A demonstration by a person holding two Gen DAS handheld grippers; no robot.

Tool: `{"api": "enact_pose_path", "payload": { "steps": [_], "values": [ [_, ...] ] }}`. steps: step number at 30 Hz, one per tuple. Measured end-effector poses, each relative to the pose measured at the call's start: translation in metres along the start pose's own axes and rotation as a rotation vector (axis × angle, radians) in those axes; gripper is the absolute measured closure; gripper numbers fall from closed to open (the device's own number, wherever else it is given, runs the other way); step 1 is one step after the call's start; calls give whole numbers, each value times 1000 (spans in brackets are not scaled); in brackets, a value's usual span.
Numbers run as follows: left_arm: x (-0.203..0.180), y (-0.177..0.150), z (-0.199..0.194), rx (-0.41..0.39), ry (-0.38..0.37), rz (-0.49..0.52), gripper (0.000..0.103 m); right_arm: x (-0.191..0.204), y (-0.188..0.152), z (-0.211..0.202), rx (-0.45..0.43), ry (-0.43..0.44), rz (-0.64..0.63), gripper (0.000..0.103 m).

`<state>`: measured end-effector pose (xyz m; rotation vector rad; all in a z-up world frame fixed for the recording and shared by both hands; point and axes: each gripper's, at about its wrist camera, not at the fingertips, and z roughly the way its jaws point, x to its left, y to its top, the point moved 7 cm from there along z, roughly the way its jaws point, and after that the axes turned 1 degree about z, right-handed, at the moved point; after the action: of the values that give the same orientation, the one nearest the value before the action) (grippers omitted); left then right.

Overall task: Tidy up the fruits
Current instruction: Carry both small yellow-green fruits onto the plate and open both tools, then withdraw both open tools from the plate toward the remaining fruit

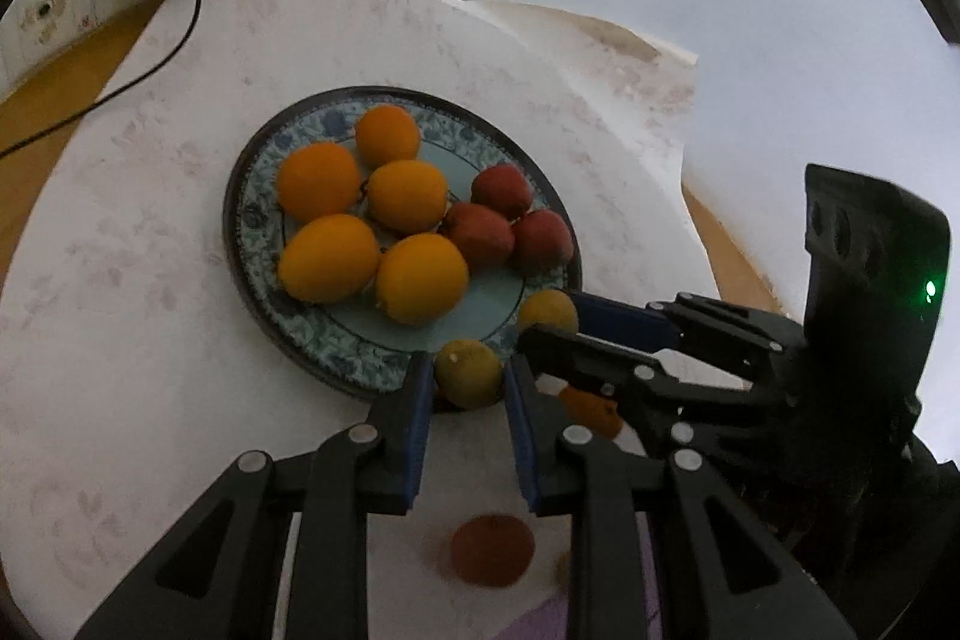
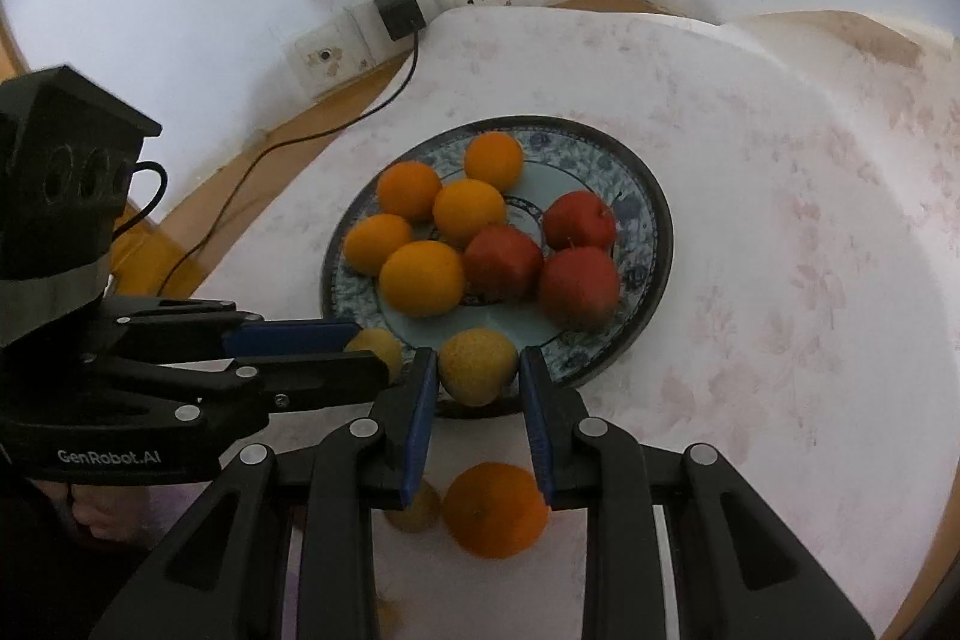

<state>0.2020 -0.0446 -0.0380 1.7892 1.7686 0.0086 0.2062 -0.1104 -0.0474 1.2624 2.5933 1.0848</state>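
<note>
Five oranges [image 2: 423,278], three apples [image 2: 579,287] on plate [image 2: 651,244]; both fingers clamp yellow fruit [image 2: 477,366].

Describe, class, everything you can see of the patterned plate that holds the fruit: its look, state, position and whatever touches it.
The plate is round and shallow, apparently glazed ceramic, with a dark outer edge, a blue-and-white floral band and a pale blue-green centre. It lies flat on a white cloth. Five oranges are grouped on one side and three red apples on the other. Two yellowish fruits, each clamped in a gripper, sit over its near rim; whether they touch the plate is unclear.
</note>
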Motion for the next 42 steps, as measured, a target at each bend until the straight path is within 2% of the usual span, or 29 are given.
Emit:
{"api": "enact_pose_path", "payload": {
  "steps": [7,11,12,20,24,34,42],
  "values": [
    [0,3,9,14,-48,-17,76,-2,1,4,2,-9,-9,74],
    [-2,3,5,-3,-83,-30,61,-7,2,-3,-6,-9,5,69],
    [-2,3,3,-7,-83,-29,60,-8,2,-5,-9,-12,8,69],
    [-6,1,-10,-28,-26,-11,58,-14,-6,-25,-23,-37,42,68],
    [-9,-2,-22,-49,4,0,49,-16,-11,-38,-36,-43,69,68],
    [-21,-13,-49,-96,18,44,49,-9,-30,-62,-66,-34,128,68],
    [-17,-27,-63,-102,7,32,49,0,-40,-66,-68,-35,135,68]
  ]
}}
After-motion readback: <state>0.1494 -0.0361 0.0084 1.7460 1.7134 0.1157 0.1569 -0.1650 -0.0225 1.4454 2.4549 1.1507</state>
